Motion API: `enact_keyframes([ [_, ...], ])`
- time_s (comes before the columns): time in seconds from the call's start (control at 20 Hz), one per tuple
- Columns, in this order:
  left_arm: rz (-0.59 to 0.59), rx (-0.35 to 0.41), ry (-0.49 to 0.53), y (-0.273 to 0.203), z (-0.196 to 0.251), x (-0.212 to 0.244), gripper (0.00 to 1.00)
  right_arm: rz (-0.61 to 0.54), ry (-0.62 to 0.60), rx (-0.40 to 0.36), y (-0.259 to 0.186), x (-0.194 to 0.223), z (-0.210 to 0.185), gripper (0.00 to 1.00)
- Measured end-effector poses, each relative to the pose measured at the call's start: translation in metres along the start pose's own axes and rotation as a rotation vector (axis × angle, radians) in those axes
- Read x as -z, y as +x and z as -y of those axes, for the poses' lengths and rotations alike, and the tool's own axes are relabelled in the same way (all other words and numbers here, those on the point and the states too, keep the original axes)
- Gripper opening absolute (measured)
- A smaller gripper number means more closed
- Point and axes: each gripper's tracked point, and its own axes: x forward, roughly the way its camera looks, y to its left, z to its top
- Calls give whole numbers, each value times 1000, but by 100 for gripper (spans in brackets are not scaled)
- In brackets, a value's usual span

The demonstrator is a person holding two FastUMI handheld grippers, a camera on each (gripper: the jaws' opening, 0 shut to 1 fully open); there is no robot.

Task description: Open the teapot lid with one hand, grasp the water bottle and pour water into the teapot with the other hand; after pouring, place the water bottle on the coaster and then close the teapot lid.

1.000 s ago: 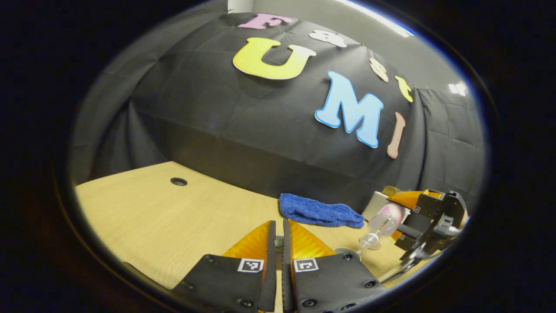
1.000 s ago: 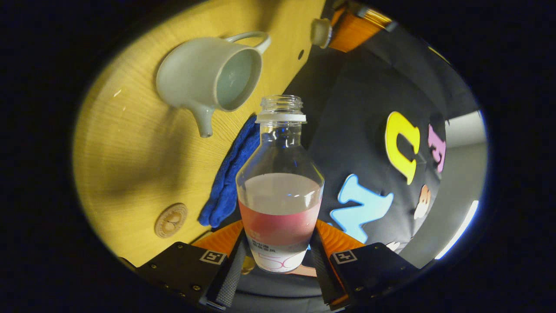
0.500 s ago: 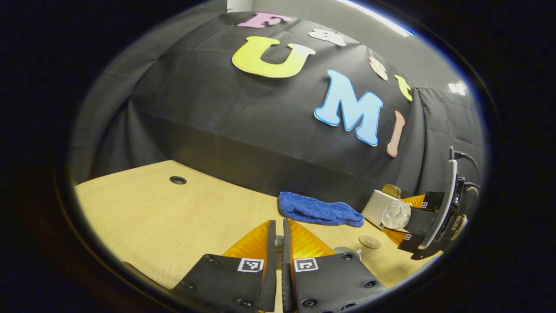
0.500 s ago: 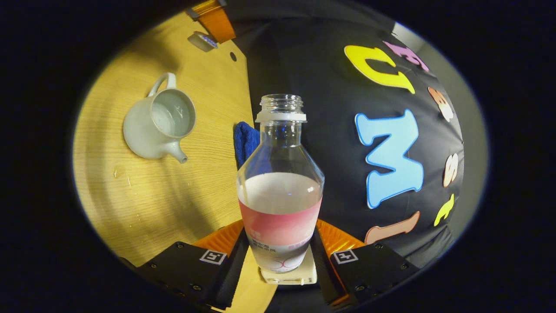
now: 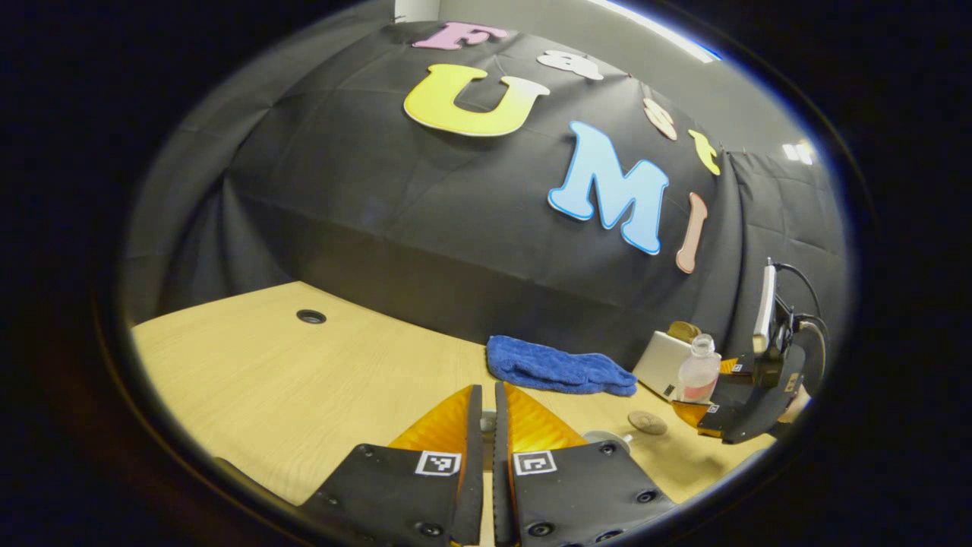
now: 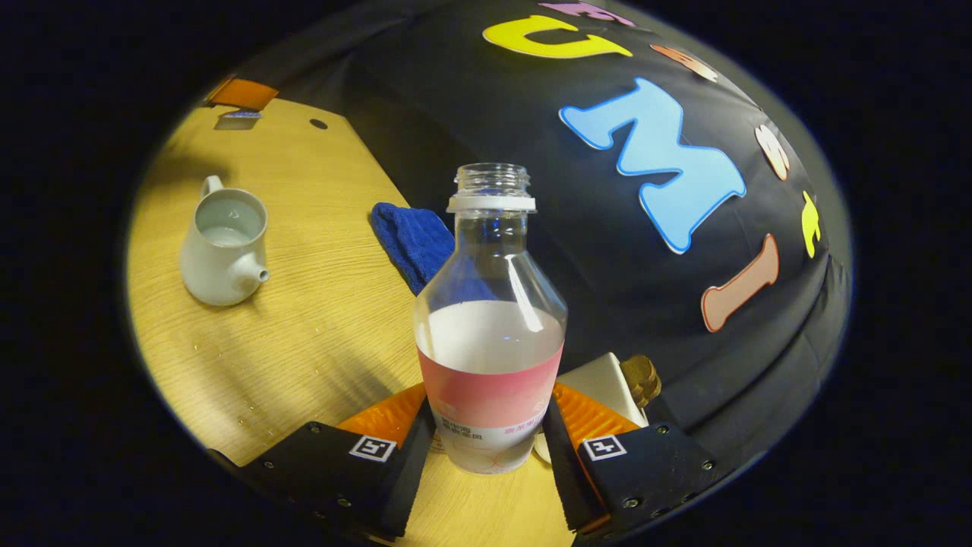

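Right claw point(image 6: 486, 448) grips the upright, uncapped bottle point(image 6: 490, 327), part full. Left claw point(image 5: 487, 433) is nearly closed on something small. Teapot point(image 6: 222, 249) sits open, left of the right claw.

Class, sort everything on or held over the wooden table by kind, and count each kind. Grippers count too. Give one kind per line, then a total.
Pale ceramic teapot, lid off: 1
Clear plastic water bottle with pink label: 1
Round brown coaster: 1
Blue folded towel: 1
White box: 1
Grippers, left gripper and right gripper: 2
Total: 7
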Motion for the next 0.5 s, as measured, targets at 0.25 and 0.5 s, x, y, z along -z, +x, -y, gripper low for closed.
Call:
enact_keyframes([
  [0.25,-11,-2,3,0,-1,4,12,-7,271,-65,14,11,-4,74],
  [0.5,-15,1,5,1,1,5,12,-21,500,-67,32,15,5,76],
])
